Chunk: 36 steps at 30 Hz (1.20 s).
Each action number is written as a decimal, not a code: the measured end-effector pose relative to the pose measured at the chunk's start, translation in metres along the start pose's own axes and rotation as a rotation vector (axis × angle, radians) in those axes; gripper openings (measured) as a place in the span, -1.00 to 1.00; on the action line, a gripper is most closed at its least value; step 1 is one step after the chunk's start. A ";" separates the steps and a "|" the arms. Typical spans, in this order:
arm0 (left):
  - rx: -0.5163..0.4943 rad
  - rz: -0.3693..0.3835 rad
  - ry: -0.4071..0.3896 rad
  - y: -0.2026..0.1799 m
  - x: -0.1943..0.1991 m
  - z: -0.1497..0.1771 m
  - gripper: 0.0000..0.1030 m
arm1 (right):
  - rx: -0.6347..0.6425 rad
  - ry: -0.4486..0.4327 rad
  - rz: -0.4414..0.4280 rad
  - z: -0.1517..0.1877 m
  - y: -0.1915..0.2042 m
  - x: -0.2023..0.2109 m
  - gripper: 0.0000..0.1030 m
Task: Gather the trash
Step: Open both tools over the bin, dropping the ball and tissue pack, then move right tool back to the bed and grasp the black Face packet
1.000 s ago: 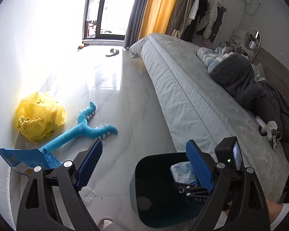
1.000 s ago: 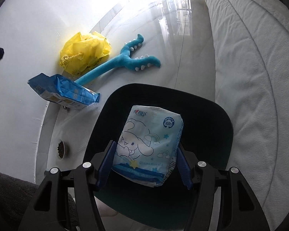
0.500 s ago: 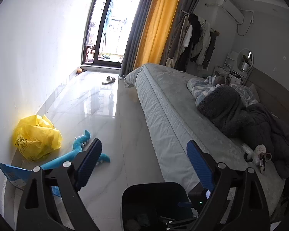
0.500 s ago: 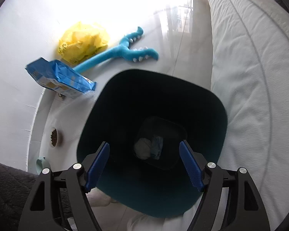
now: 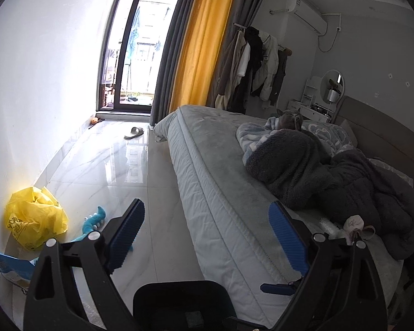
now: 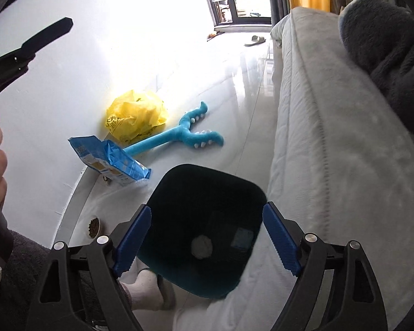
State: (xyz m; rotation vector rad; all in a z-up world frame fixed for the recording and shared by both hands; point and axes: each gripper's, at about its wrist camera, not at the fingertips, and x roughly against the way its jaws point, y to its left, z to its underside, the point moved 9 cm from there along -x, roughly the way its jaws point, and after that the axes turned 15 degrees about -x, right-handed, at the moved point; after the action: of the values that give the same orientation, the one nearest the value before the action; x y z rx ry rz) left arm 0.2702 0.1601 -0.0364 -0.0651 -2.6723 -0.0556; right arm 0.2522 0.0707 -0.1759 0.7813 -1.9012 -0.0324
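Held over the dark teal bin [image 6: 179,176], my right gripper [image 6: 207,211] has its jaws opening, with nothing between them. At the bin's bottom lie a white wad [image 6: 201,247] and a pale blue tissue packet [image 6: 243,238]. On the floor by the wall are a crumpled yellow bag [image 6: 136,114] and a blue snack packet [image 6: 110,160]. My left gripper [image 5: 205,212] is open and empty, pointing across the room above the bin [image 5: 179,300]. On the bed near the dark blankets I see a pinkish wad [image 5: 354,222] and a bit of clear plastic [image 5: 328,227].
A teal plush toy [image 6: 185,135] lies on the tiles beside the yellow bag. The grey bed [image 5: 220,193] runs along the right, right beside the bin. A pet food bowl [image 6: 93,224] stands by the wall. A socked foot [image 6: 149,289] is beside the bin. A slipper [image 5: 133,132] lies near the window.
The right gripper opened and let go of the tissue packet, which dropped into the bin, then rose. The left gripper lifted and tilted up toward the room.
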 end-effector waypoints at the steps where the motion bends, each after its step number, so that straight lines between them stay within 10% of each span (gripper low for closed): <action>1: -0.003 0.003 0.002 -0.004 -0.002 0.000 0.81 | 0.006 -0.014 0.008 -0.002 -0.005 0.006 0.64; 36: -0.049 0.242 0.208 -0.170 -0.090 0.028 0.81 | -0.109 -0.292 0.481 -0.001 -0.222 0.139 0.67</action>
State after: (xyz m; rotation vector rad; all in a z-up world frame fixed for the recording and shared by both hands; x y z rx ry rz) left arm 0.3280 -0.0119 -0.1072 -0.3764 -2.4366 -0.0479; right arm 0.3290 -0.1777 -0.1426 0.2394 -2.3010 0.0506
